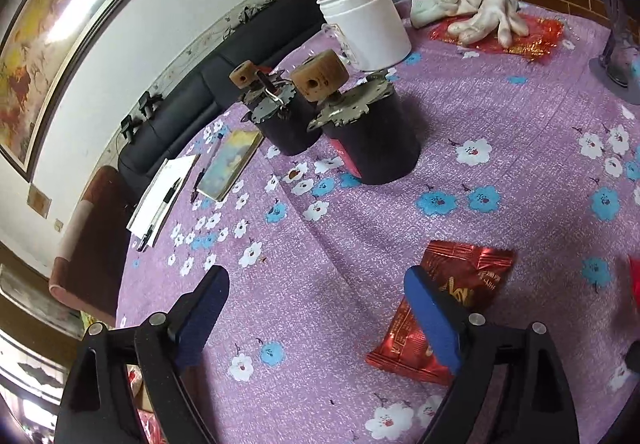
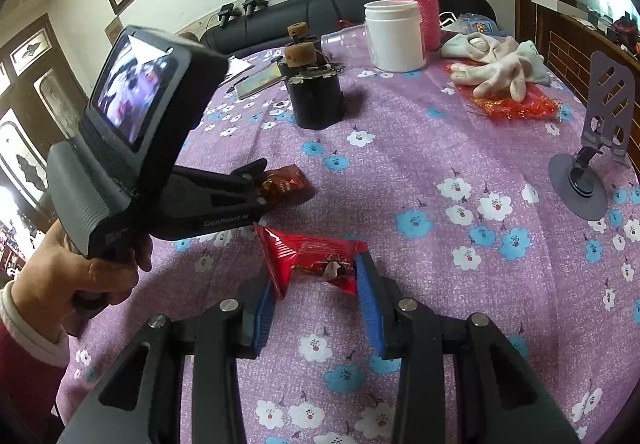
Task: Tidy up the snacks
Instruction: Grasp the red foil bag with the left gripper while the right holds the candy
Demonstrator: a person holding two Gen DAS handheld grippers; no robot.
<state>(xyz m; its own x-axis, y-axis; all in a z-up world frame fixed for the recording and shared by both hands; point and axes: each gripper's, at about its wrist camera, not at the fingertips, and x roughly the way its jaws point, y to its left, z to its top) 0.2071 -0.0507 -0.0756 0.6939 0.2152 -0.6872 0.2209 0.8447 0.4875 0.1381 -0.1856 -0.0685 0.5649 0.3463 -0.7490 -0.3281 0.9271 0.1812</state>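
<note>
Left gripper (image 1: 316, 308) jaws wide apart, nothing pinched; dark red snack pack (image 1: 440, 304) flat on purple flowered tablecloth (image 1: 500, 148), under its right finger. Right gripper (image 2: 316, 296) clamped on bright red snack pack (image 2: 316, 264), near table's front edge.

A table covered by a purple cloth (image 2: 440, 148) printed with white and blue flowers. Two red snack packets lie toward the near edge: a dark red packet (image 1: 460, 284) and a bright red packet (image 2: 316, 260). Near the middle stand two black cylinders (image 1: 372, 140). Toward the far edge are a white jar (image 2: 396, 36), pale gloves (image 2: 496, 68), a booklet (image 1: 230, 164) and a phone stand (image 2: 580, 184).
</note>
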